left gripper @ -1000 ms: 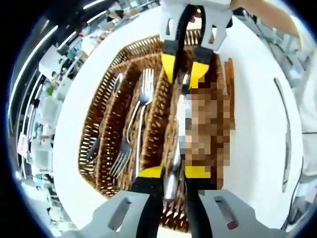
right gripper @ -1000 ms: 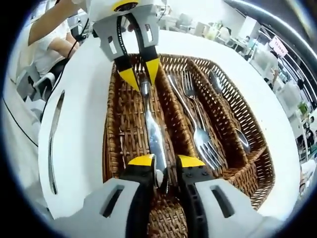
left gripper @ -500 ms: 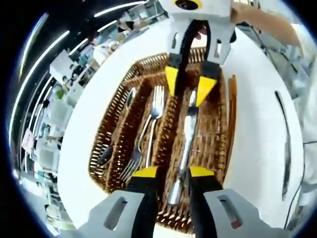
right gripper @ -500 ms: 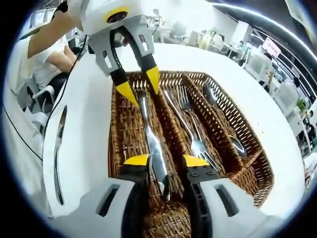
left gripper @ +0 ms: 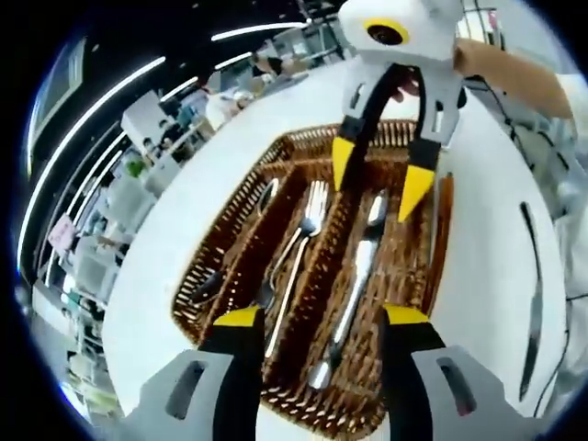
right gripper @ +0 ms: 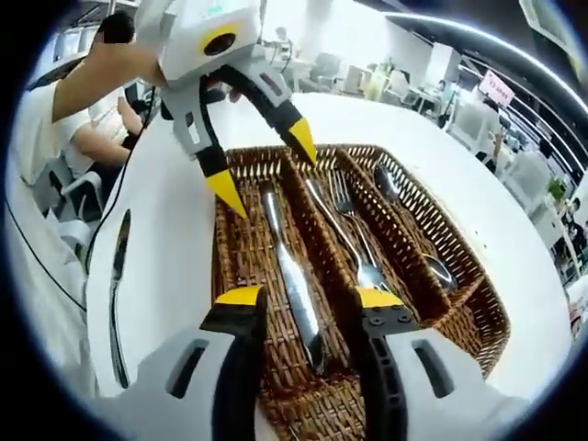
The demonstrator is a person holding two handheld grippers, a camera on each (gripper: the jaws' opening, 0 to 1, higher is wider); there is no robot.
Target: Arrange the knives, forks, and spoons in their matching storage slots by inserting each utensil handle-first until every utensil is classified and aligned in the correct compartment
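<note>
A brown wicker tray (left gripper: 230,234) (right gripper: 478,317) with long slots sits on a white table. A silver knife (left gripper: 356,280) (right gripper: 294,276) lies flat along one slot, free of both grippers. Two forks (left gripper: 296,253) (right gripper: 354,241) fill the slot beside it, and spoons (left gripper: 265,195) (right gripper: 418,243) lie in the outer slot. My left gripper (left gripper: 322,317) (right gripper: 264,166) is open, hovering over one end of the knife. Facing it, my right gripper (right gripper: 310,297) (left gripper: 378,176) is open above the knife's other end.
A second knife (left gripper: 533,299) (right gripper: 117,294) lies loose on the white table (left gripper: 478,276) (right gripper: 175,248), outside the tray on the knife-slot side. A person's arm (right gripper: 101,73) holds the left gripper. Office desks and chairs stand beyond the table.
Both grippers have opened wider and lifted back from the knife's ends. The knife now rests in its slot, let go.
</note>
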